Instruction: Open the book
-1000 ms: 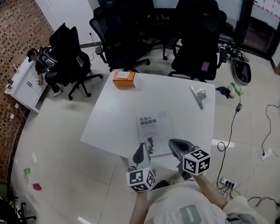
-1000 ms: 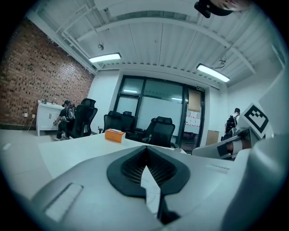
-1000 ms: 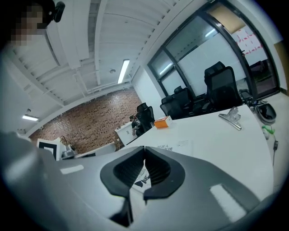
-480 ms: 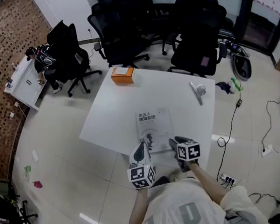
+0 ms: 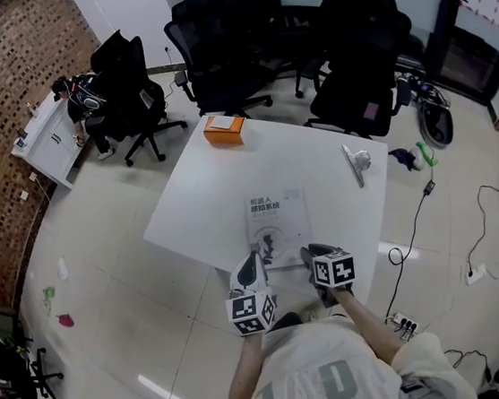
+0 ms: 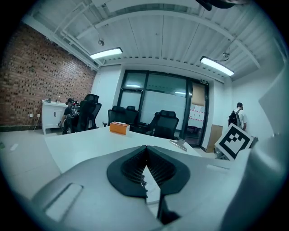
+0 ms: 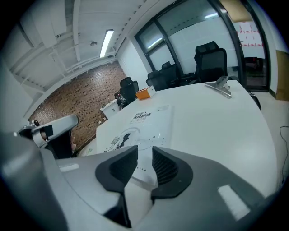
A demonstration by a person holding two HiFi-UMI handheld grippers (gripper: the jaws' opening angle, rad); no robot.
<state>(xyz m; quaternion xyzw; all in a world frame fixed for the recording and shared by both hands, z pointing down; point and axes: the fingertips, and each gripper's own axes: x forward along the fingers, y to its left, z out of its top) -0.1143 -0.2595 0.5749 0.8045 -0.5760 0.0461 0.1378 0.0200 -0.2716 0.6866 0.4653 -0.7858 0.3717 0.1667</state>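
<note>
A closed white book [image 5: 277, 227] with dark print on its cover lies flat on the white table [image 5: 203, 191], close to the near edge. My left gripper [image 5: 250, 272] is shut with nothing in it, its tips at the book's near left corner. My right gripper [image 5: 314, 257] is low at the near right corner. In the right gripper view the book [image 7: 140, 124] stretches away from me. The right gripper [image 7: 144, 163] has its jaws closing around the book's corner, with a gap still showing between the pads [image 7: 165, 168]. In the left gripper view the left gripper [image 6: 145, 155] has its pads together.
An orange box [image 5: 224, 128] sits at the table's far left corner and a metal clip [image 5: 354, 165] near its right edge. Black office chairs [image 5: 356, 73] crowd the far side. A white cabinet [image 5: 47, 142] stands left; cables lie on the floor to the right.
My right gripper has come down to the book's near right corner and its jaws have parted from shut. The left gripper has stayed put, shut.
</note>
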